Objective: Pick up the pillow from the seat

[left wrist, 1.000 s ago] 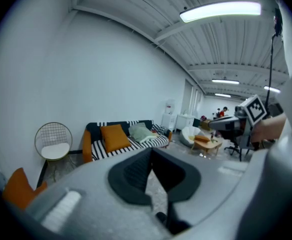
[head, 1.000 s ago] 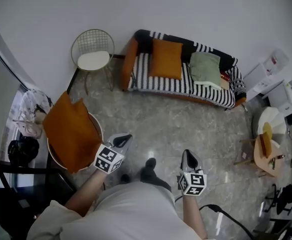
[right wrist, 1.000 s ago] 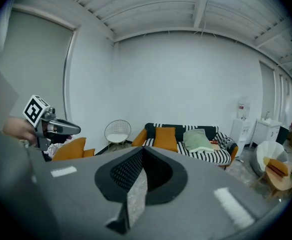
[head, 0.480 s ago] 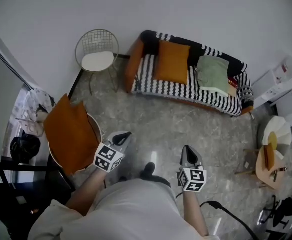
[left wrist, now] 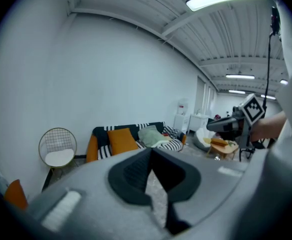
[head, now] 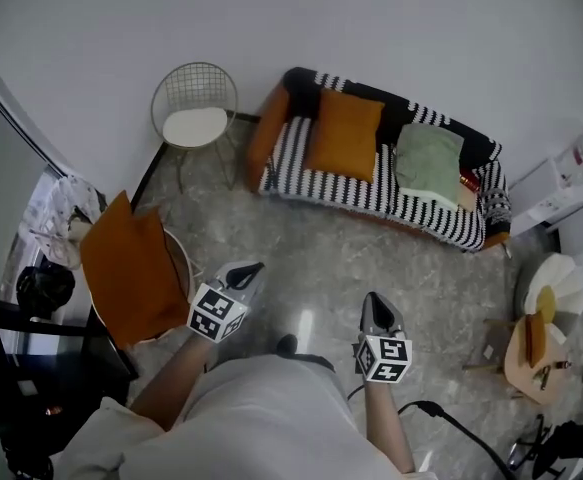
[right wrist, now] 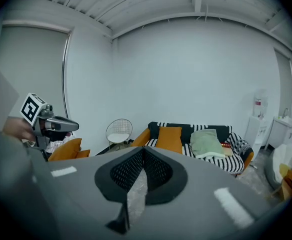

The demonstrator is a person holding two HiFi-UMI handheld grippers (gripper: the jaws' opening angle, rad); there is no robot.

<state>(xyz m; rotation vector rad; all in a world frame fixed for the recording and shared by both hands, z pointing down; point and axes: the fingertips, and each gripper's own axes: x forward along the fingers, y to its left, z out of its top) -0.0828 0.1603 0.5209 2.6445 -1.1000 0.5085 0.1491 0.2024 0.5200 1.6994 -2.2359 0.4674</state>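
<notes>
Head view: left gripper [head: 251, 269] and right gripper [head: 375, 304] closed, empty; orange pillow [head: 345, 135] on striped sofa [head: 356, 194] well ahead; orange cushion [head: 126, 278] on stool [head: 183, 258] at left. Left gripper view: wire chair [left wrist: 58, 146] left of sofa. Right gripper view: green pillow [right wrist: 206, 141] beside orange pillow.
</notes>
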